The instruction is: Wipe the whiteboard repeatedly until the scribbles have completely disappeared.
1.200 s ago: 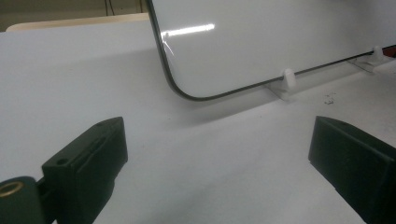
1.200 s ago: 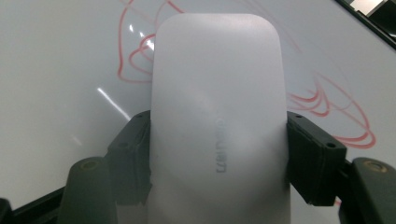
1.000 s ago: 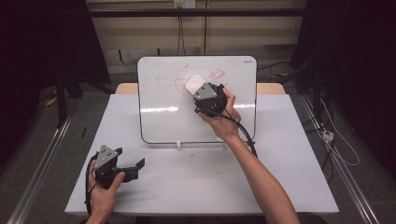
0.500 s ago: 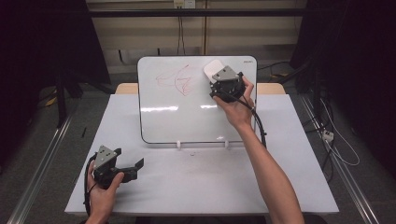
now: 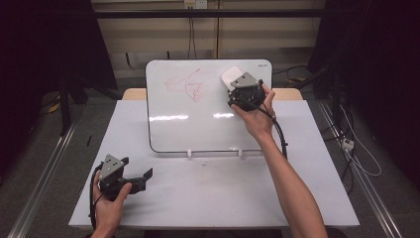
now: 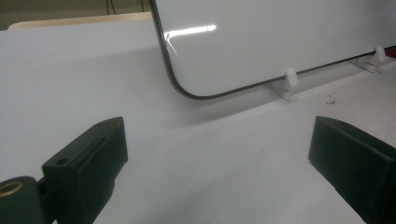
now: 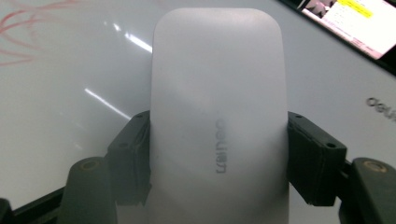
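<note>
Since the earlier frames, the right gripper (image 5: 236,85) has carried the white eraser (image 5: 231,77) from the middle of the whiteboard (image 5: 198,124) up to its top right corner; the left one has not shifted. Nearest the person, the left gripper (image 5: 141,177) rests on the white table (image 5: 208,198) with its jaws spread wide and holding nothing, the board's lower left corner (image 6: 187,91) lying ahead of them. Farther off, the right gripper's jaws (image 7: 219,158) are clenched on the eraser (image 7: 219,93), one jaw on each long flank, so its long axis runs straight out along the jaws and its face lies against the board surface (contact cannot be fully confirmed from these views). The red scribble (image 5: 190,85) remains at upper centre, to the left of the eraser and near it. The coming stroke therefore turns on that one relation: the marks lie leftward of the held eraser, across its long axis, and the right hand (image 5: 255,116) is by far the nearer one.
</note>
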The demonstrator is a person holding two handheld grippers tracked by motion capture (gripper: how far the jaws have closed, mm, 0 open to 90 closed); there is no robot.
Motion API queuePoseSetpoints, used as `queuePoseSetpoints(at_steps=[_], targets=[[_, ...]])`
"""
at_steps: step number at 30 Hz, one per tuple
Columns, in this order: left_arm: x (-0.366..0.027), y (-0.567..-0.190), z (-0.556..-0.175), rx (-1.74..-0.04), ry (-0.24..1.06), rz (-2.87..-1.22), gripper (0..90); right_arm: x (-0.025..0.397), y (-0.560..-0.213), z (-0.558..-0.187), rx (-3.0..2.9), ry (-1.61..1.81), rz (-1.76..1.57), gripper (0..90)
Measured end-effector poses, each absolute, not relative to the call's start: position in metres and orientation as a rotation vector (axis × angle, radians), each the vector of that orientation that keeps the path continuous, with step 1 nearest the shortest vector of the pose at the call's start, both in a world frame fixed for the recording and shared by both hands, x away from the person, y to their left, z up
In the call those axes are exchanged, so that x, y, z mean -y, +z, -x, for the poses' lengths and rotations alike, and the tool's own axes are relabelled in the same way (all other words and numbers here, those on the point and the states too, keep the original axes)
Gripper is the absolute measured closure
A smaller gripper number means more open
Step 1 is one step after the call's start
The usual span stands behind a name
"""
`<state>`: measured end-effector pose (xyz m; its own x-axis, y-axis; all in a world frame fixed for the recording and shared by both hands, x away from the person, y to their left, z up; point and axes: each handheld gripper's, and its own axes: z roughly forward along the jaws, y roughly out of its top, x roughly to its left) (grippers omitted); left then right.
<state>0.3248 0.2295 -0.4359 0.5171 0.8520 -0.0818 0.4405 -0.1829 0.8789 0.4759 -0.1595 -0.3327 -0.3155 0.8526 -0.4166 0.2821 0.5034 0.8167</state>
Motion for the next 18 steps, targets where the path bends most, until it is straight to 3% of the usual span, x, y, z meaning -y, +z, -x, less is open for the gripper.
queuePoseSetpoints(at_steps=[12,18], targets=[[-0.228,-0.435,-0.325,-1.073,0.554,-1.808,4.5,0.114,-0.366,-0.449,-1.971,0.752,-0.752,31.7],[-0.228,-0.436,-0.326,-1.076,0.547,-1.809,4.5,0.116,-0.363,-0.451,-1.971,0.767,-0.761,31.7]])
